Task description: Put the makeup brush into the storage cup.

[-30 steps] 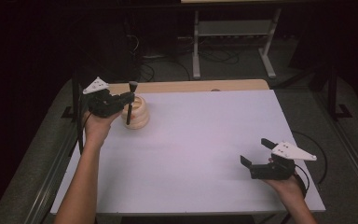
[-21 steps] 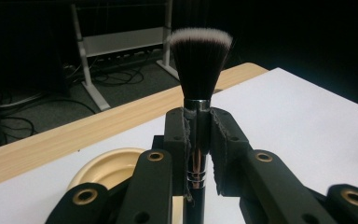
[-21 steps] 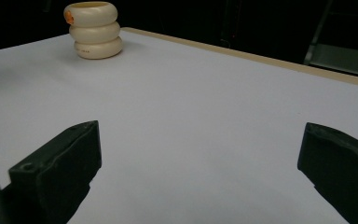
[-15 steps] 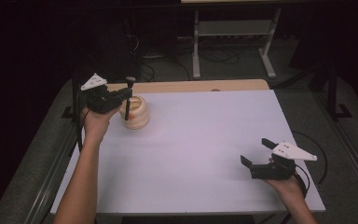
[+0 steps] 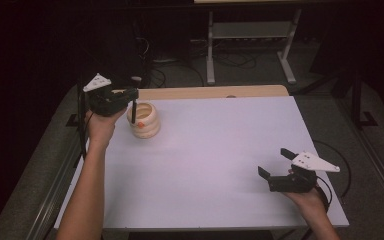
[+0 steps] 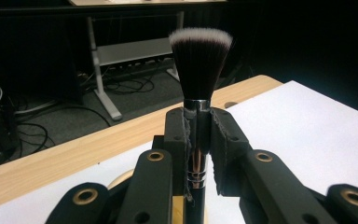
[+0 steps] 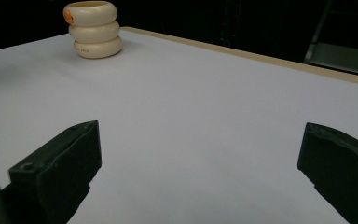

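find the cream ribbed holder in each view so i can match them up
High view: cream ribbed holder upper left on the white table top, under the left gripper.
Left gripper view: a cream sliver between the jaws, likely its rim.
Right gripper view: top left.
Shared landmark: the white table top.

The desk point(image 5: 220, 165) has a plain white top with a strip of light wood point(image 5: 215, 92) showing along its far edge. One thing stands directly on it: a cream holder point(image 5: 144, 120) shaped like three stacked rings, open at the top, with a small orange mark on its side, near the far left corner, just inside the wooden strip.
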Demonstrator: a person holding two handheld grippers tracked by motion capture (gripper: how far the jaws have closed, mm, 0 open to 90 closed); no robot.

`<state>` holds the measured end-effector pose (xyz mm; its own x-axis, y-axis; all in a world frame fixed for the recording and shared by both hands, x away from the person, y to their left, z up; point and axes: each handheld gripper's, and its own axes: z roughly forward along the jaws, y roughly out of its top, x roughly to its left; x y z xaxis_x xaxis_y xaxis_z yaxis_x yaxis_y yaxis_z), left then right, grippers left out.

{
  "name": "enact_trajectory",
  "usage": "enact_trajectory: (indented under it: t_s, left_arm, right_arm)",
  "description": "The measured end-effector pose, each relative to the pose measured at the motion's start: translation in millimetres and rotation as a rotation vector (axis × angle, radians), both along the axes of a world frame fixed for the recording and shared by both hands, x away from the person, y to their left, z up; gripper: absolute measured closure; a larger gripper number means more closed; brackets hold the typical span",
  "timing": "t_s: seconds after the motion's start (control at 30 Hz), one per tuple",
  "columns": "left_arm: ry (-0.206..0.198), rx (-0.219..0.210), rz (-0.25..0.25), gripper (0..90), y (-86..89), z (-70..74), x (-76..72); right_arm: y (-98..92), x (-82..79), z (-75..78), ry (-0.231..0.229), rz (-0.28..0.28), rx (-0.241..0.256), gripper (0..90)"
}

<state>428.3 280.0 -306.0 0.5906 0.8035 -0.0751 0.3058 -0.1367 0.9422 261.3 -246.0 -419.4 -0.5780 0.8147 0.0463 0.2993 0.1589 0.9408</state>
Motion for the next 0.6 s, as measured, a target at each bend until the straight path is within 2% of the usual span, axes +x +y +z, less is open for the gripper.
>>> enact_trajectory:
  t_s: [0.13, 0.33, 0.6]
  left_arm:
    - [-0.007, 0.001, 0.009, 77.6, 1.7, 0.1, 2.7]
    - [-0.021, -0.022, 0.034, 77.6, 3.3, -1.2, 11.0]
    - [-0.035, -0.023, 0.060, 77.6, 4.3, -7.0, 20.3]
  right_arm:
    - [0.7, 0.1, -0.2, 0.007, -0.001, 0.003, 0.0]
    - [-0.2, 0.4, -0.8, 0.005, 0.001, 0.001, 0.0]
    - [-0.2, 0.9, -1.2, 0.003, 0.001, -0.003, 0.0]
